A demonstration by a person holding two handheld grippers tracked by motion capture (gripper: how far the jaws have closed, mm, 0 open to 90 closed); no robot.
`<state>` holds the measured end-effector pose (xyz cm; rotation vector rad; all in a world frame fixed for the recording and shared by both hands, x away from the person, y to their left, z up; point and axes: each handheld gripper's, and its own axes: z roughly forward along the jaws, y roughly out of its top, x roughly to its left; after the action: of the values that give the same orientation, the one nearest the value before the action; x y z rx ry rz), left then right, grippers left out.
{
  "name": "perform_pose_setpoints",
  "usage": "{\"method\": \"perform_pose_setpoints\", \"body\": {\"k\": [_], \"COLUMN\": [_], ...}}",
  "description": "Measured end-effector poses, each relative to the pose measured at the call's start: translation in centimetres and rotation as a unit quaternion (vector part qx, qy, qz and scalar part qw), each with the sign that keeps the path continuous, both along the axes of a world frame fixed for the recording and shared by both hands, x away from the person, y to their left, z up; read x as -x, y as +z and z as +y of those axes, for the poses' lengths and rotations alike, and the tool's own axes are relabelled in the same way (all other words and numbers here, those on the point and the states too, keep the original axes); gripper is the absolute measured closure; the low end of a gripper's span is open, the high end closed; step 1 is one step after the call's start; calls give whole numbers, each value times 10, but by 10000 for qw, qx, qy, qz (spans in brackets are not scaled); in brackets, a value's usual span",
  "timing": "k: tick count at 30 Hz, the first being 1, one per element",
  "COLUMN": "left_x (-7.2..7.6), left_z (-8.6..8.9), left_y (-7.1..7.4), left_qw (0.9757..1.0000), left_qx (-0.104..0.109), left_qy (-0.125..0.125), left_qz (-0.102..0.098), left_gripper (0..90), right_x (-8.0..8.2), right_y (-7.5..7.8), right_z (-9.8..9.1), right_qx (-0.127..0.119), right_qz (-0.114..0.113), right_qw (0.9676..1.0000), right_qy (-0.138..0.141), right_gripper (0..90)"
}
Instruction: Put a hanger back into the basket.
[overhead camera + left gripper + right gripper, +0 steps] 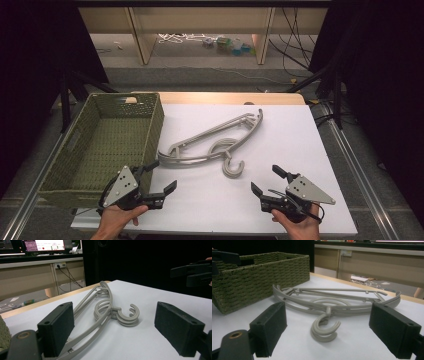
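High view: no readable writing on anything. A stack of grey plastic clothes hangers (215, 145) lies mid-table on the white tabletop (280, 135), hooks toward the person, just right of a green woven rectangular basket (80, 150) at the table's left edge. Left gripper (161, 176) and right gripper (267, 180) sit at the near edge, each in a hand, jaws spread wide, nothing between them, both apart from the hangers.

Left gripper view: 2 monitors (45, 245) in the background w/ text too small to read. Hangers (105, 310) ahead betw. the open jaws, untouched; the right gripper (192, 273) farther off.

Right gripper view: basket (262, 275) weave seen close; hanger hooks (324, 328) nearest, stacked, ahead of the open, empty jaws.
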<state>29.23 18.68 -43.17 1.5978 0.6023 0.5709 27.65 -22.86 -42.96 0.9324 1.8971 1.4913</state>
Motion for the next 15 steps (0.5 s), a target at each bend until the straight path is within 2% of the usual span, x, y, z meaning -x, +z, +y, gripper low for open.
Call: {"method": "perform_pose_setpoints", "body": {"k": [7,10,11,13,14,15], "left_x": [0,0,-1,-1,-2,-1], "left_z": [-2,-2,-2,-2,-3,-2], "left_y": [0,-1,-1,-1,-1,-1], "left_qw": [10000,10000,10000,9999,10000,9999], "left_qx": [30,-24,-55,-18,29,-46], "left_qy": [-4,-3,10,37,2,57], "left_qz": [-20,54,28,102,60,98], "left_gripper": [158,158,158,158,158,158], "right_x": [0,0,0,0,0,-1], "right_y": [0,0,1,1,1,1], "right_z": [1,0,-2,-3,-3,-3], "right_qx": [-16,-78,-36,-77,-77,-79], "right_qz": [-18,-105,-72,-72,-72,-92], "right_qw": [10000,9999,9999,9999,9999,9999], "right_qy": [-20,-26,-81,-42,-42,-56], "right_gripper": [155,156,156,156,156,156]}}
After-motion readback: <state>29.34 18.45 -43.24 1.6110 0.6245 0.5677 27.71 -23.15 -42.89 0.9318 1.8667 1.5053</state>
